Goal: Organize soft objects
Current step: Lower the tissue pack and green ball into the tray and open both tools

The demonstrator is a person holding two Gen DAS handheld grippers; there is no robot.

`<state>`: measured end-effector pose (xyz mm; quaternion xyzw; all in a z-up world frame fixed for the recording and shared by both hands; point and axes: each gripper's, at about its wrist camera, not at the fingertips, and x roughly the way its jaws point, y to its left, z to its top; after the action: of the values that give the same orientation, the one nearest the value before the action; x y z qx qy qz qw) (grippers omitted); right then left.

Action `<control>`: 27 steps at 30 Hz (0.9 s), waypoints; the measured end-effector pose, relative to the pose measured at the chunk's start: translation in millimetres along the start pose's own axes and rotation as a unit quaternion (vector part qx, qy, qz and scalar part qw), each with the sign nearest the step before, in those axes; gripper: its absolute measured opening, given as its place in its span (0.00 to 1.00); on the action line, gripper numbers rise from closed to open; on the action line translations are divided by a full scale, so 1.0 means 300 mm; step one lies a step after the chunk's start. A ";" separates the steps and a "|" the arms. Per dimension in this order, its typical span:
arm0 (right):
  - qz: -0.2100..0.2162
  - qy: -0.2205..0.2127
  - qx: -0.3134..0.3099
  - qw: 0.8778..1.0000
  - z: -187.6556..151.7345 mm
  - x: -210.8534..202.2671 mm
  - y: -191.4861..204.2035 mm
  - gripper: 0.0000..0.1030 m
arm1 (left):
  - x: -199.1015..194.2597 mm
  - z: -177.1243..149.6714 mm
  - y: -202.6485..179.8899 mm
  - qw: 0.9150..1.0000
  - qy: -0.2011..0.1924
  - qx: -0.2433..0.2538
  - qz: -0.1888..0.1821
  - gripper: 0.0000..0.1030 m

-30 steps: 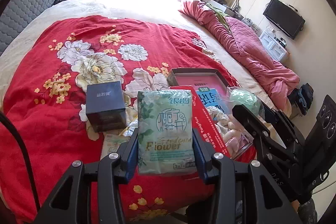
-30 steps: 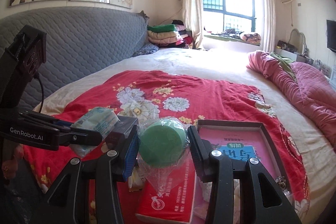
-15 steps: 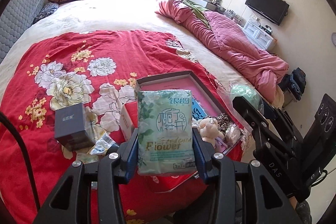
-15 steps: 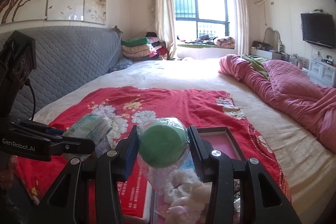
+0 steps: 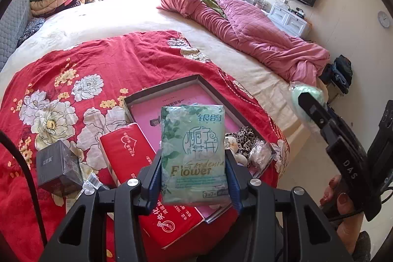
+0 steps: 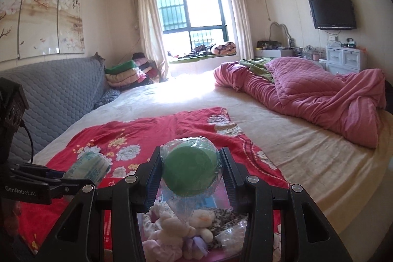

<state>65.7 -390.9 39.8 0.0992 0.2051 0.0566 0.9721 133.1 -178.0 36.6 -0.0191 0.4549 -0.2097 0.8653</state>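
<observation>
My left gripper (image 5: pixel 194 178) is shut on a pale green tissue pack (image 5: pixel 193 154) and holds it above the near edge of a shallow pink-lined box (image 5: pixel 172 86). The box holds a plush toy (image 6: pixel 172 227), a leopard-print cloth (image 5: pixel 243 140) and a clear bag (image 5: pixel 261 154). My right gripper (image 6: pixel 189 176) is shut on a green round puff in a clear bag (image 6: pixel 189 172), above the same box. It also shows in the left wrist view (image 5: pixel 305 96), at the right, off the bed's edge.
A red tissue pack (image 5: pixel 147 178) lies partly in the box, a dark cube box (image 5: pixel 59 168) to its left, on a red flowered blanket (image 5: pixel 73 70). A pink quilt (image 6: pixel 307 95) is heaped at the right. Folded blankets (image 6: pixel 127 75) are stacked by the window.
Both grippers have risen and turned right with their loads. The box sits more centred under the left gripper, and the right wrist view has tilted up towards the room.
</observation>
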 end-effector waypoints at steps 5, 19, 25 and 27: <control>-0.002 0.004 0.003 1.000 -0.006 -0.002 -0.017 0.46 | 0.082 -0.007 -0.027 1.000 0.020 0.009 0.001 0.45; -0.009 0.027 0.013 1.000 -0.035 0.053 -0.055 0.46 | 0.218 -0.003 -0.071 0.998 0.047 0.028 0.019 0.45; -0.012 0.049 0.020 0.998 -0.065 0.107 -0.081 0.46 | 0.282 -0.011 -0.061 0.997 0.070 0.026 0.026 0.45; -0.017 0.060 0.022 0.998 -0.079 0.129 -0.089 0.46 | 0.300 -0.014 -0.063 0.996 0.075 0.028 0.030 0.45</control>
<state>93.1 -407.1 -2.2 0.1140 0.2654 0.0416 0.9565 168.1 -228.7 -31.8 0.0350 0.5125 -0.1968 0.8351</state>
